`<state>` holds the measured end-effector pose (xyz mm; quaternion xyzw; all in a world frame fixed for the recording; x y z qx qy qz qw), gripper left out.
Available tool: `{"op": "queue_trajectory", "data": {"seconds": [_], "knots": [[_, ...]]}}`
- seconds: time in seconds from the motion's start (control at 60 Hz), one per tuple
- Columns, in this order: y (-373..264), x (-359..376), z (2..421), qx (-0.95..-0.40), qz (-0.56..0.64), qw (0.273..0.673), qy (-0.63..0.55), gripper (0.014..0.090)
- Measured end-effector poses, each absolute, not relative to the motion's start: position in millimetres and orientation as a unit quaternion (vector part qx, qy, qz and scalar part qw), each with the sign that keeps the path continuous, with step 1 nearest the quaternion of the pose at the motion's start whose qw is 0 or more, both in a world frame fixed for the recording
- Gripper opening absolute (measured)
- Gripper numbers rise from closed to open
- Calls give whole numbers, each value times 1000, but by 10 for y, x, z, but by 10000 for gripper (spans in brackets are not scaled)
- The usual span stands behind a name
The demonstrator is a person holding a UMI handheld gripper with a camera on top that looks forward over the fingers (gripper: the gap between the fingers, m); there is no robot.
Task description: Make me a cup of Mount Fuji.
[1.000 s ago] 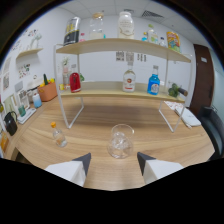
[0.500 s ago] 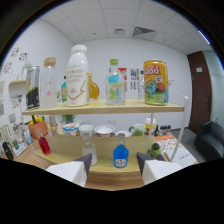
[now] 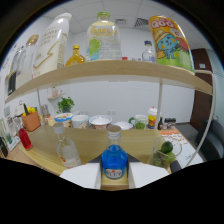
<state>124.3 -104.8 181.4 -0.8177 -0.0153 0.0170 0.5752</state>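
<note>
1. Blue liquid fills the small bottle (image 3: 114, 162) that we see standing between the two white fingers (image 3: 80, 176) of our gripper (image 3: 114, 175); a pale cap tops its neck.
2. We cannot tell whether both fingers press on the bottle's sides, as its lower body hides the contact.
3. Just left of the fingers stands a clear glass bottle (image 3: 66, 150) on the lower wooden shelf (image 3: 90, 142).
4. Right of the fingers we note a glass (image 3: 162, 152) holding green fruit.
5. Beyond the blue bottle, a row of bowls (image 3: 100, 121) and cups lines the shelf's back.
6. On the upper shelf (image 3: 107, 72) we see a white bottle (image 3: 52, 45), a clear bottle with a green label (image 3: 103, 37) and a yellow cartoon can (image 3: 170, 40).
7. At far left, a red bottle (image 3: 25, 138) and an orange pot (image 3: 31, 120).
</note>
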Motion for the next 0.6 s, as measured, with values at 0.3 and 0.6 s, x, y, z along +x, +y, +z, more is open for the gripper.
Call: {"op": "queue_trajectory", "data": {"seconds": [0.3,0.6], "knots": [[-1430,1268,2015,-810,37,585,6,364],[-2124,1120,1236,-851,42,524,18,362]]}}
